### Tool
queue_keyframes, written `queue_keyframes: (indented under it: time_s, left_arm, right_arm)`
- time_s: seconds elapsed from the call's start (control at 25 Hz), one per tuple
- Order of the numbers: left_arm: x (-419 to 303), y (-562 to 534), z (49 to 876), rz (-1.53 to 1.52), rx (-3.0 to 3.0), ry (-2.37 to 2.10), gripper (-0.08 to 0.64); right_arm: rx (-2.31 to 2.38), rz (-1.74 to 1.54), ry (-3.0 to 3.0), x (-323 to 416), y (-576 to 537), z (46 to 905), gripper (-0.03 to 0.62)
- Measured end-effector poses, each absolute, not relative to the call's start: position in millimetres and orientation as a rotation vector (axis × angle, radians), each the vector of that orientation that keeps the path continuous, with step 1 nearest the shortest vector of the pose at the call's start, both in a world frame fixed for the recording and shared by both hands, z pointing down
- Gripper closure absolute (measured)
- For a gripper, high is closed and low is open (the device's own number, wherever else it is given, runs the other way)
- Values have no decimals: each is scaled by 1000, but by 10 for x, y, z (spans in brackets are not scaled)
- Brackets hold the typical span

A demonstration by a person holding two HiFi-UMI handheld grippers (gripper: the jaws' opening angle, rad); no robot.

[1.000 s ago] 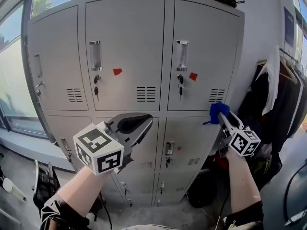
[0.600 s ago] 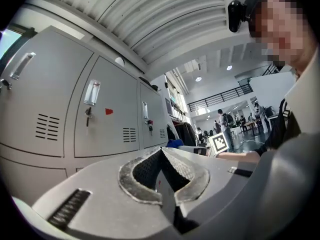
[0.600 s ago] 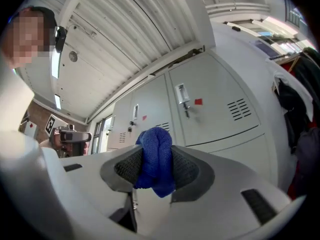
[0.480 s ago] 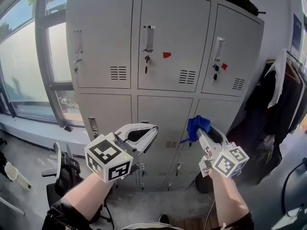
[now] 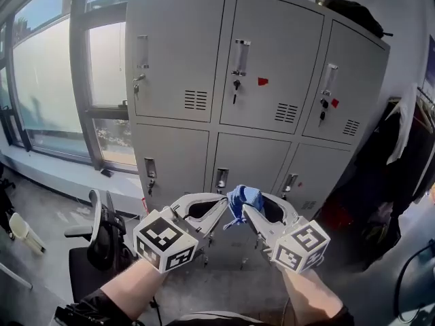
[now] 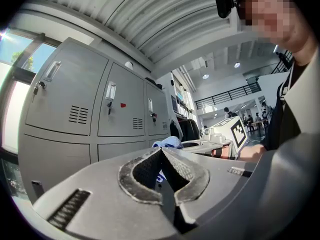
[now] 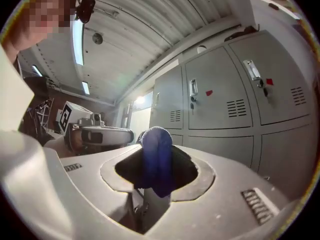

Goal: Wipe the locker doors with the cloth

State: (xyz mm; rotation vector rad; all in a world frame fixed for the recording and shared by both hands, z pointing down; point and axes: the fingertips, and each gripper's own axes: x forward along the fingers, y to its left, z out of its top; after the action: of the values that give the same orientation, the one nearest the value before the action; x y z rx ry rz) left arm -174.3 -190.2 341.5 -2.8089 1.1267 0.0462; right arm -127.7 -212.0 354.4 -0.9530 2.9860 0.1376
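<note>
We've got both grippers held low and close together, well short of the locker doors [image 5: 272, 60]. The right gripper [image 5: 242, 210] is clamped on the blue cloth [image 5: 246, 197], which bunches up above its tips and touches no door. That gripper's own view gives us what the head view can't: the cloth is folded thick and fills the gap between the jaws. The left gripper [image 5: 222, 204] is closed on nothing. Its view shows the jaws meeting at the tip, with the cloth just beyond them. Only the head view takes in the window [image 5: 47, 80] and the black office chair [image 5: 102, 235] down at the left.
</note>
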Motion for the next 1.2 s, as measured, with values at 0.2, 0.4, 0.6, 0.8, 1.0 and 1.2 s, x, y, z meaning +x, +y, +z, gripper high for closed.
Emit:
queue_keyframes:
  time_s: [0.2,0.4,0.6,0.8,1.0,1.2]
  left_arm:
    - [-1699,-1827,3649,11,-2786,1205,552]
    - [-1610,-1724,3919,-18,-2799,1270,552]
    - [-1508,-1727,4191,-63,-2837,1305,552]
    - [-1464,-1733,4243,-59,-2838,1329,552]
    - [-1397,-1740,4115,-52,-2806,1316,554]
    - [-1342,-1753,4023,-31,-2792,1305,552]
  right_arm:
    - [-865,88,3045,-1395,-1984,3721,439]
    - [-802,-57,3072,-1367,-1928,4039,437]
    - [-778,-129,3104,-1302,-1939,4315,437]
    - [-760,-123,3114,-1229,-1938,4364,437]
    - [-764,-99,3095,-1162,-1936,4262,439]
    - [-763,-71,3079,-1132,-1923,4181,437]
